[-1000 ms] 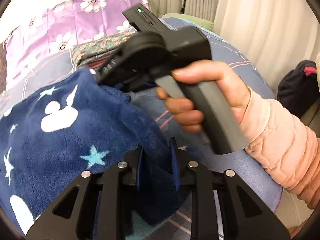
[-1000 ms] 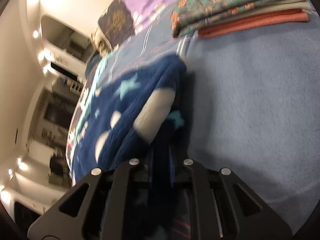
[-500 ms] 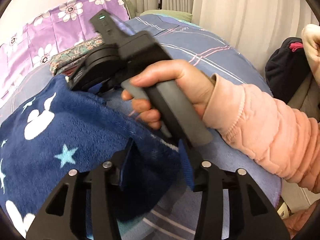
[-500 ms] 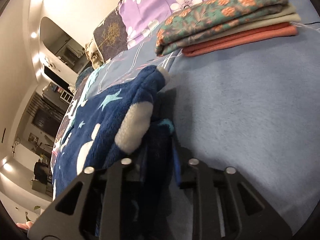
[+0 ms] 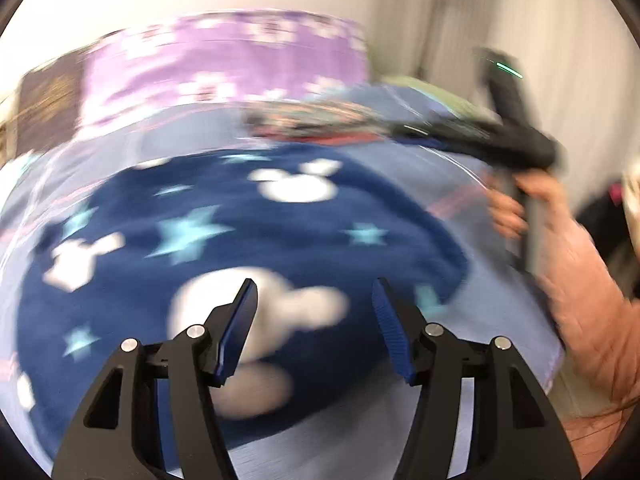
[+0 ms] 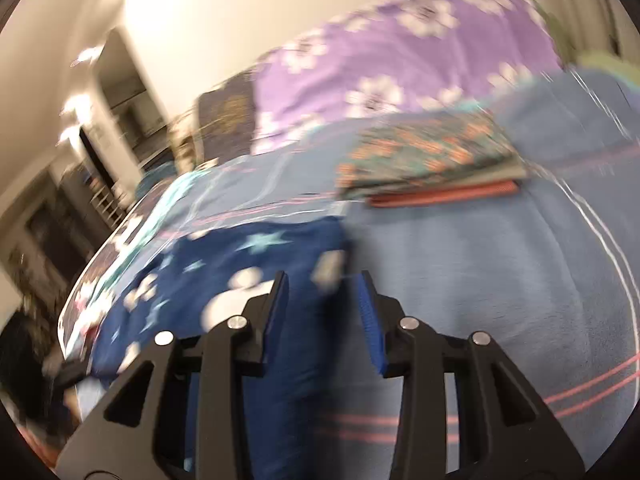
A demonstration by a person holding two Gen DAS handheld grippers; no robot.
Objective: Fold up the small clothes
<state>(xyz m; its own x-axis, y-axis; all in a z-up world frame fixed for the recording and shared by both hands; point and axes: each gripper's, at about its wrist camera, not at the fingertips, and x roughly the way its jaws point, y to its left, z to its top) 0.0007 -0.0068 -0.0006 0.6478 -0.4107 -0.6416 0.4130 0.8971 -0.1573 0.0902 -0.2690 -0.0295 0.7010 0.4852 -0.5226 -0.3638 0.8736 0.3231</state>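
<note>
A navy fleece garment (image 5: pixel 248 248) with white mouse heads and pale blue stars lies flat on the blue bed cover (image 5: pixel 488 332). My left gripper (image 5: pixel 314 330) is open and empty, raised above the garment's near part. My right gripper (image 6: pixel 322 314) is open and empty over the garment's right edge (image 6: pixel 280 264). The right gripper's body also shows in the left wrist view (image 5: pixel 508 136), held by a hand in a pink sleeve at the far right. Both views are motion-blurred.
A stack of folded clothes (image 6: pixel 428 160), floral on top and orange-red below, lies on the bed behind the garment. Purple flowered pillows (image 6: pixel 400 64) stand at the headboard. The bed's right edge (image 5: pixel 556 364) drops off beside the pink sleeve. A dark room opening (image 6: pixel 60 216) is at left.
Both grippers have opened and let go of the navy garment, then pulled up and back. The garment now lies flat on the bed. The right hand moved away to the right.
</note>
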